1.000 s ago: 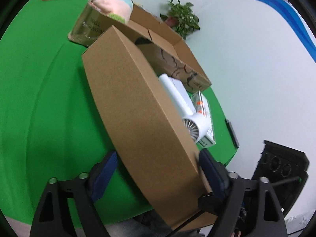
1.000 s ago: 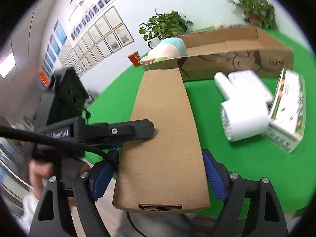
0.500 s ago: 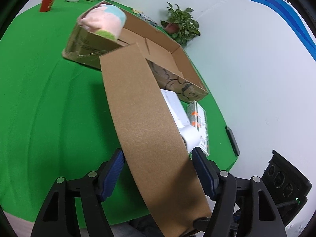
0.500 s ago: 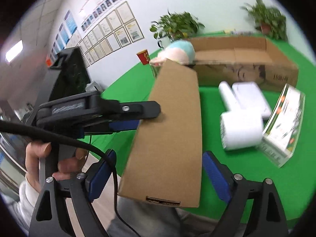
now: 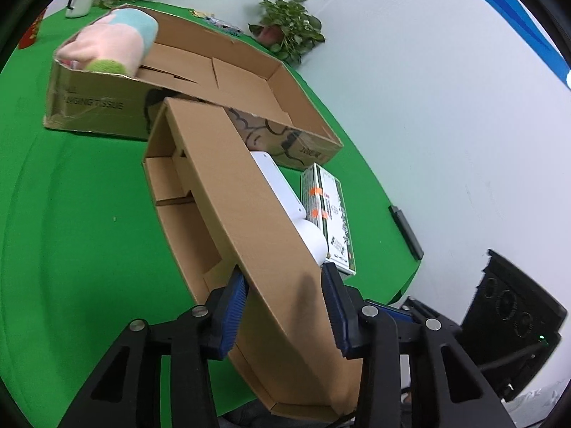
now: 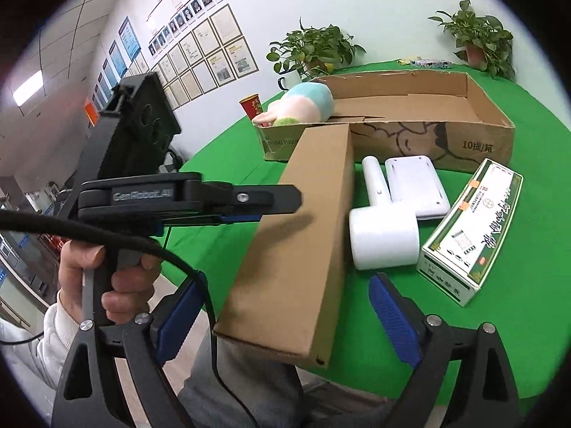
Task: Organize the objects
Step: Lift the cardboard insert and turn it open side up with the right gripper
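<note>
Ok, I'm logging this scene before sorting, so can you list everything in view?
Narrow box: one, brown cardboard, tilted, near table edge.
Carton: one, brown, open, behind it.
Plush toy: one, pink and blue, in carton's end.
Handheld device: one, white, beside narrow box.
Flat device: one, white, beside it.
Printed box: one, green and white, beside them.
Plants: two, green, far edge.
Mug: one, white, by a plant.
Paper cup: one, red, near mug.
Tablecloth: one, green.
Left tool: black, blue pads, just closed onto narrow box's wall.
Right tool: same colours, jaws just opening, box between, untouched.
Hand: one, holding left tool.
</note>
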